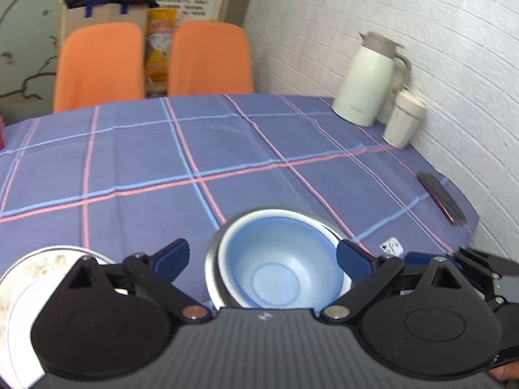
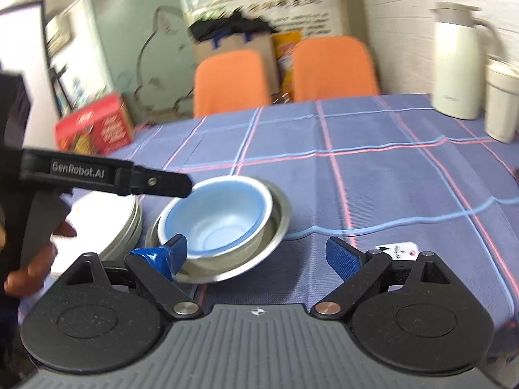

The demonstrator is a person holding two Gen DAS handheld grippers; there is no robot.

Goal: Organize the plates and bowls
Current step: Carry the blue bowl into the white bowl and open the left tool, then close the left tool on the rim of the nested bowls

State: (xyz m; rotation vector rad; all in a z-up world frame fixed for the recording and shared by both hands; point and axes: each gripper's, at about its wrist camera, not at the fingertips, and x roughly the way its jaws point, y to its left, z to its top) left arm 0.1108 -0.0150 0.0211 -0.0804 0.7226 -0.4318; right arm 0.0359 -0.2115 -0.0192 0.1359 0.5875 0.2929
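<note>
A blue bowl [image 1: 279,265] [image 2: 217,214] sits nested inside a steel bowl [image 1: 211,259] [image 2: 275,223] on the checked tablecloth. To its left lies a stack of white plates [image 1: 19,291] [image 2: 110,223]. My left gripper [image 1: 262,259] hovers open right over the blue bowl, its blue pads either side of the rim. My right gripper [image 2: 262,256] is open too, just in front of the steel bowl, with its left pad close to the rim. The left gripper's body [image 2: 103,175] shows above the plates in the right wrist view, held by a hand [image 2: 29,269].
A white jug [image 1: 369,81] [image 2: 457,64] and a lidded cup [image 1: 404,120] [image 2: 502,100] stand by the brick wall at the back right. A dark notebook [image 1: 441,197], a small card [image 1: 392,246] [image 2: 395,248], a red box [image 2: 94,126] and two orange chairs [image 1: 100,64] [image 1: 211,58] surround the table.
</note>
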